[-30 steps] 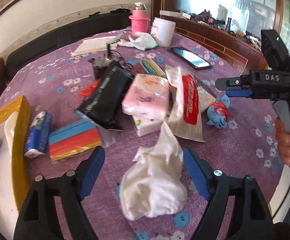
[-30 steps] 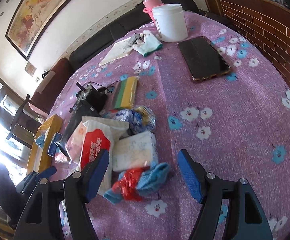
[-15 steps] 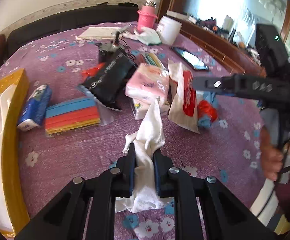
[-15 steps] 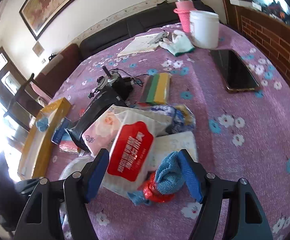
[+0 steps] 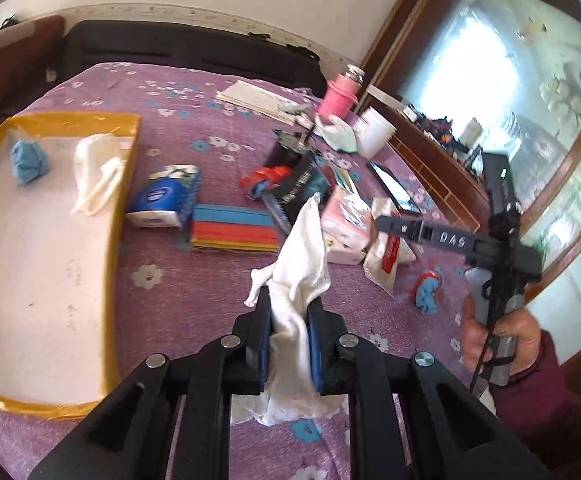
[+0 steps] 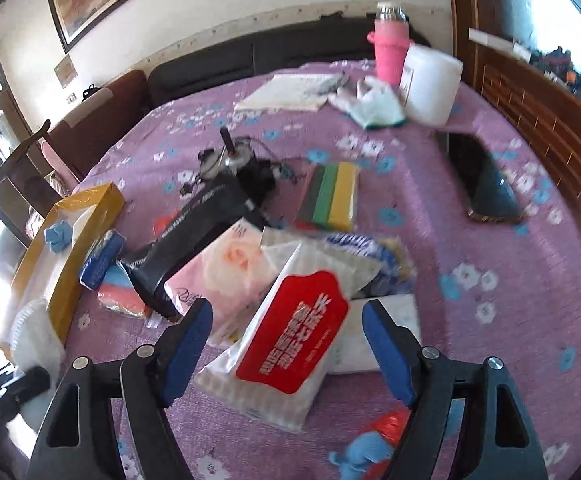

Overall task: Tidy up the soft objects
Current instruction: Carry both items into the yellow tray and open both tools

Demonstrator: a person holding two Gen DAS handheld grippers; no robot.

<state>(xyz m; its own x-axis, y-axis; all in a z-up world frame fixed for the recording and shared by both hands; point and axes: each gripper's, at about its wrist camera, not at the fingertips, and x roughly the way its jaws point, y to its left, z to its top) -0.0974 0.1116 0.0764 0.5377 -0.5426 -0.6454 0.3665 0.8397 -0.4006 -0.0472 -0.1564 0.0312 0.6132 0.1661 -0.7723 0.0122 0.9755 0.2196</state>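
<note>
My left gripper (image 5: 288,300) is shut on a white cloth (image 5: 298,256), which hangs lifted above the purple flowered tablecloth. To its left lies a yellow-rimmed box (image 5: 70,120) holding a blue cloth ball (image 5: 29,160) and another white cloth (image 5: 96,168). My right gripper (image 6: 288,312) stands open, held by a hand (image 5: 498,328). A tissue pack with a red label (image 6: 290,344) lies below and between its fingers, untouched. A blue and red cloth bundle (image 6: 374,440) sits by the right finger's base.
The table's middle is crowded with a pink tissue pack (image 6: 226,268), a black packet (image 6: 194,224), a green-yellow sponge stack (image 6: 330,192), a blue tissue pack (image 5: 166,196) and striped sponges (image 5: 232,232). A phone (image 6: 486,184), a white tub (image 6: 430,84) and a pink bottle (image 6: 388,52) stand further back.
My left gripper closed on the white cloth, lifted it and swung left so the yellow box fills more of the view. The right gripper shifted from the blue-red bundle to over the red-label tissue pack.
</note>
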